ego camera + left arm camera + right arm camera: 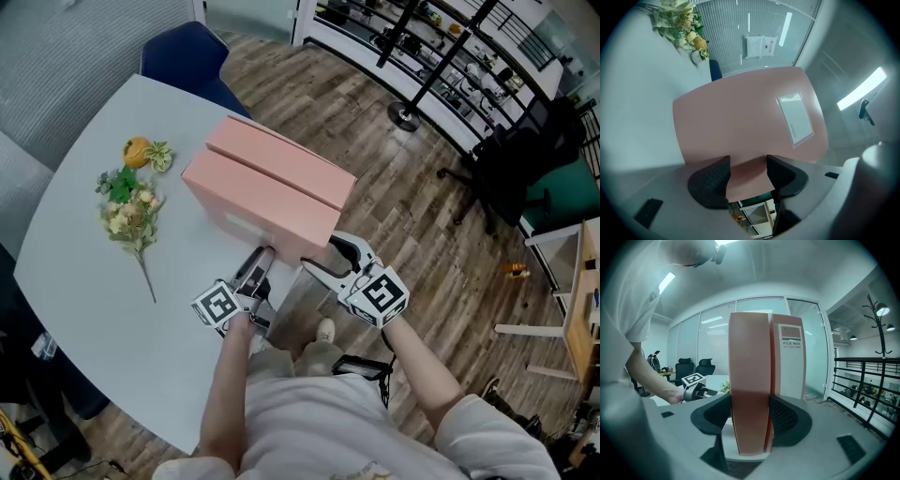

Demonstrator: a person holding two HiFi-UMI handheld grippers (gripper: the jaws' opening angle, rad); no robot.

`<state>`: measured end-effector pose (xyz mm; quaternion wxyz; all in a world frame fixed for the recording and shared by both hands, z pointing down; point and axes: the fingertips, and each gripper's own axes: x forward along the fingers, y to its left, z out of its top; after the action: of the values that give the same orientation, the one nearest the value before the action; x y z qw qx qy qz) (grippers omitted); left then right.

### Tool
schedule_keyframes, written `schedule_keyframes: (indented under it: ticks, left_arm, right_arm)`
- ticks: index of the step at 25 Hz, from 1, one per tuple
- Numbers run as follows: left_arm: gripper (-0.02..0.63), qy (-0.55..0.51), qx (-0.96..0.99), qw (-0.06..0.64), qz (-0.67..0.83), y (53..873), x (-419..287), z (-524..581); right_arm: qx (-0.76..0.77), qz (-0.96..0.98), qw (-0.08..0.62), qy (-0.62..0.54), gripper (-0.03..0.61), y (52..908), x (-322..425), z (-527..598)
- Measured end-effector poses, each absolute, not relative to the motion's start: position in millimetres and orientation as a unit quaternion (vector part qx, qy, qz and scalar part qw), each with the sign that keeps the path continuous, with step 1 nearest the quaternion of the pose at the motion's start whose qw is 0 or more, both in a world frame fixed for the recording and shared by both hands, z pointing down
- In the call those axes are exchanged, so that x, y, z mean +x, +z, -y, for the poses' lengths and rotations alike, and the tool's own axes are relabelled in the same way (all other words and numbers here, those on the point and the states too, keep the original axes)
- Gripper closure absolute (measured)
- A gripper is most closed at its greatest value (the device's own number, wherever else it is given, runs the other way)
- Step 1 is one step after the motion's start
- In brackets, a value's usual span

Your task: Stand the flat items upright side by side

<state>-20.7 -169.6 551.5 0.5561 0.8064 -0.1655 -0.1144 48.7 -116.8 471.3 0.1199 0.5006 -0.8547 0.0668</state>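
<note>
Near box and far box already upright, side by side, touching, at worktop edge. Left tool and right tool both clamped on near box, one per end. Basically done imo; left: let go, maybe square up.

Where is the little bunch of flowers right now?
In the head view the flower bunch lies on the left part of the white table, left of the two upright pink file boxes and not touching them.
</note>
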Motion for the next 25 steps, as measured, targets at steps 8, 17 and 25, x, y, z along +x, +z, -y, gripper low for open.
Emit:
schedule_keyframes:
  ticks: [8,17,25]
  left_arm:
    - [0.380,-0.127,0.797,0.569,0.158,550.5,-19.1,168.1]
    - [0.382,-0.123,0.809,0.545,0.182,539.0,-21.1,163.6]
    - [0.410,-0.087,0.852,0.451,0.249,509.6,-25.8,148.5]
  right_arm:
    - [0.500,0.855,0.118,0.070,0.307,472.1,48.5,117.3]
    - [0.498,0.859,0.098,0.065,0.307,462.5,53.3,104.8]
    - [0.507,0.856,0.030,0.098,0.326,440.7,80.9,78.6]
